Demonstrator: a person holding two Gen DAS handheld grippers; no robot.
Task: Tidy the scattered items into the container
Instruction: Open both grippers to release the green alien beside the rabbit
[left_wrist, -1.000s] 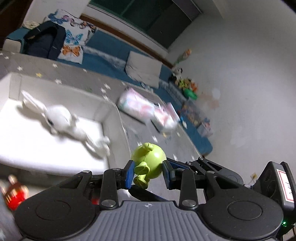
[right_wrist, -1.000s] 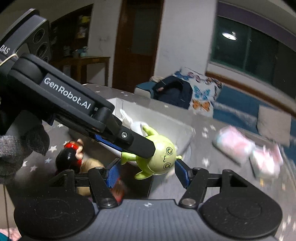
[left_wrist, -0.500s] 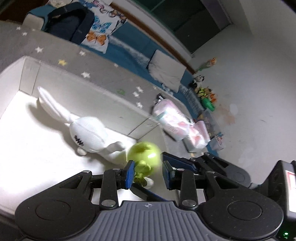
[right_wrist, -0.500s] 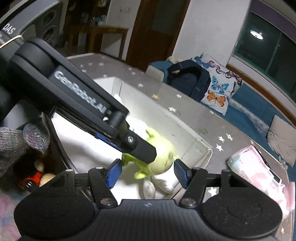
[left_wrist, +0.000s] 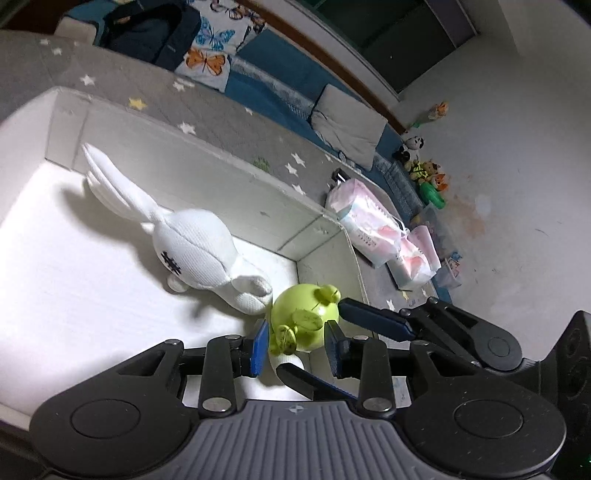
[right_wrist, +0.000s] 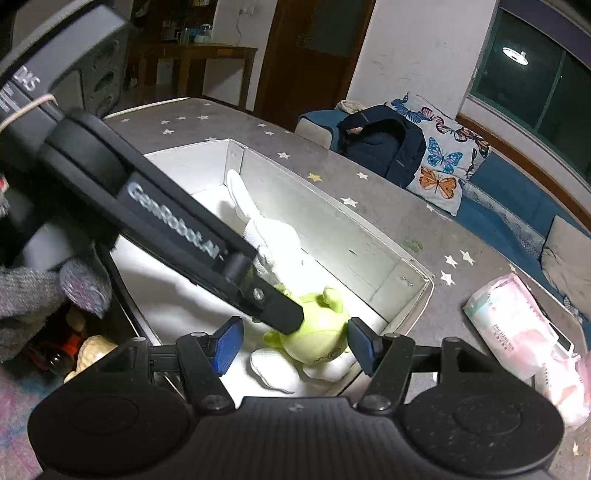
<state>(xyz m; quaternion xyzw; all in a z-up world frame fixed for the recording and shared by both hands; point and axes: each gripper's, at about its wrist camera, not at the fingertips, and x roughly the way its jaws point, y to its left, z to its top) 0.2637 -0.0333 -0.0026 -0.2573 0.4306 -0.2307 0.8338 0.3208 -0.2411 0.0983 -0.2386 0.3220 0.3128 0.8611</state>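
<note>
Over the near corner of the white container (left_wrist: 229, 173), beside the white rabbit (left_wrist: 195, 247), the left gripper (left_wrist: 295, 343) clamps the green toy (left_wrist: 306, 317). The right gripper (right_wrist: 291, 343) brackets it, unclosed. Placing step (nearly done): release next.

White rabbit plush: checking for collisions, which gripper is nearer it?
Left. The left gripper, holding the green toy, sits beside the white rabbit plush; the right gripper sits further back.

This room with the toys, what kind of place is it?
Probably a family living room or playroom at night. A long blue couch carries a butterfly pillow and a dark backpack, small toys line the wall, and the window is dark.
</note>
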